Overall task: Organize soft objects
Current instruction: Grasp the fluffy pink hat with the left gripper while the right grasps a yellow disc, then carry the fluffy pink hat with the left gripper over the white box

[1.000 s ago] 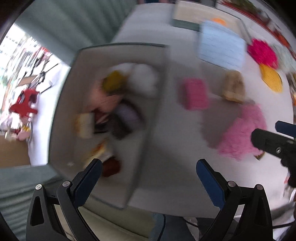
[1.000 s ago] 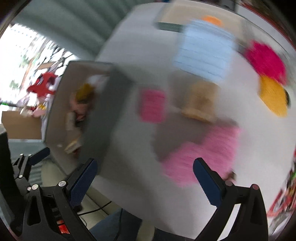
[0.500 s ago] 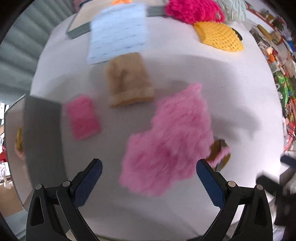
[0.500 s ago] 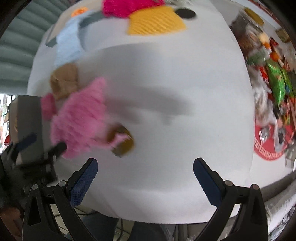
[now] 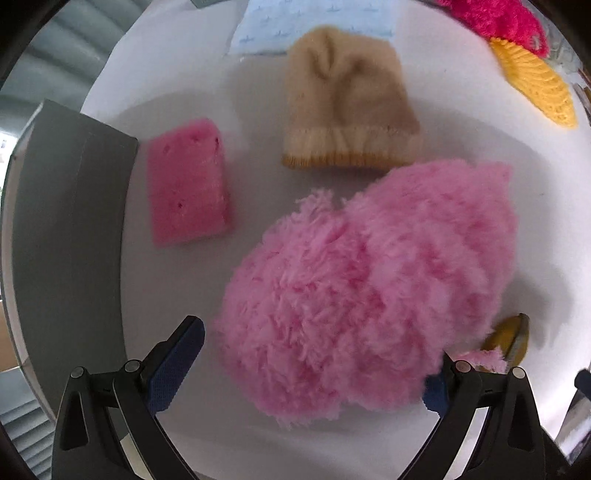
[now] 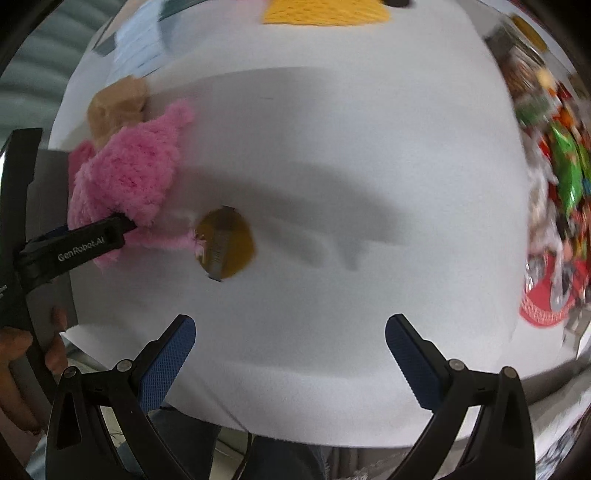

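Note:
A big fluffy pink plush (image 5: 369, 280) lies on the white table, and my left gripper (image 5: 306, 365) is open with its jaws on either side of the plush's near end, the right fingertip half buried in the fluff. The plush also shows in the right wrist view (image 6: 129, 177), with a left gripper finger (image 6: 85, 245) against it. A round brown-yellow tag (image 6: 225, 247) lies at its end. A pink sponge (image 5: 186, 188) and a beige knit hat (image 5: 347, 107) lie beyond. My right gripper (image 6: 290, 362) is open and empty over bare table.
A grey bin's wall (image 5: 70, 229) stands at the left. A light blue cloth (image 5: 314, 22), a yellow knit piece (image 5: 539, 88) and a magenta fluffy item (image 5: 495, 14) lie at the back. Snack packets (image 6: 565, 177) crowd the right edge.
My left gripper moved from over the grey bin to the right and down onto the pink plush. My right gripper swung right, over bare table.

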Demonstrator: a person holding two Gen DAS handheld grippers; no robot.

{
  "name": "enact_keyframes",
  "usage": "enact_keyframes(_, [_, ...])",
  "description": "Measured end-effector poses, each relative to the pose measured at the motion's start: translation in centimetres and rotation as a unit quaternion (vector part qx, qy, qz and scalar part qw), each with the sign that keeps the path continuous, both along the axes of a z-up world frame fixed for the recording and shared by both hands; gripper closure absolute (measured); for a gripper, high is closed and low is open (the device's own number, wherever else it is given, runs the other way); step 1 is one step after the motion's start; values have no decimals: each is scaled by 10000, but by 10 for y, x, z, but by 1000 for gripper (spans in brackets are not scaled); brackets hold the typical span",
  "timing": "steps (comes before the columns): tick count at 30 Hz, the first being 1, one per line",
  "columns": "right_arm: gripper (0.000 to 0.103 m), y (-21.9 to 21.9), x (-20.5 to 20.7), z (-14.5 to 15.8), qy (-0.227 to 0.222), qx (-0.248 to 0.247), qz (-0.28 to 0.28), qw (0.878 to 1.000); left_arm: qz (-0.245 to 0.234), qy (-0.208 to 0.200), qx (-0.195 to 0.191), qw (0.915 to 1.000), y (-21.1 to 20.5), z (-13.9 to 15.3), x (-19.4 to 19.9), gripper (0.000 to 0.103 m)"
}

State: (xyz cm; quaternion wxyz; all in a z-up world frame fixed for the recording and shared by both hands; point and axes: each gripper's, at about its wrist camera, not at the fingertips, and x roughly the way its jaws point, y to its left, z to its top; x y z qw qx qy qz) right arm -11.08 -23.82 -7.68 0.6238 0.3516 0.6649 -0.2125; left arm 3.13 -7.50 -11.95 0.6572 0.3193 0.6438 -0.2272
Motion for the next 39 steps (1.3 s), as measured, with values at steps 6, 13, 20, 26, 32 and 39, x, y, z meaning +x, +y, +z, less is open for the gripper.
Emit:
enact_keyframes(6, [0,17,47,-28,75,-295,873,9957,-91,-83,-173,9998,-11,4,-1,1])
enact_keyframes(13, [0,24,75,-53,211,-676,1402,9876,652,721,-314,9948,-4,-4,27,0])
enact_keyframes(20, [26,39,86,-47,182,-974,1713,9802,-455,-67,-311,9985,-39,23,8,13])
enact_keyframes(26, [54,31,76,-40,117,-698,1472,9866,-631,137,-432,9970,-48,32,5,51])
enact_keyframes(32, [54,16,36,-28,43,-353,741,9966,-584,211,-628,9961,-15,59,4,51])
enact_keyframes(39, [53,20,15,-9,-35,-143,381,9992,-497,232,-773,9955,12,92,9,51])
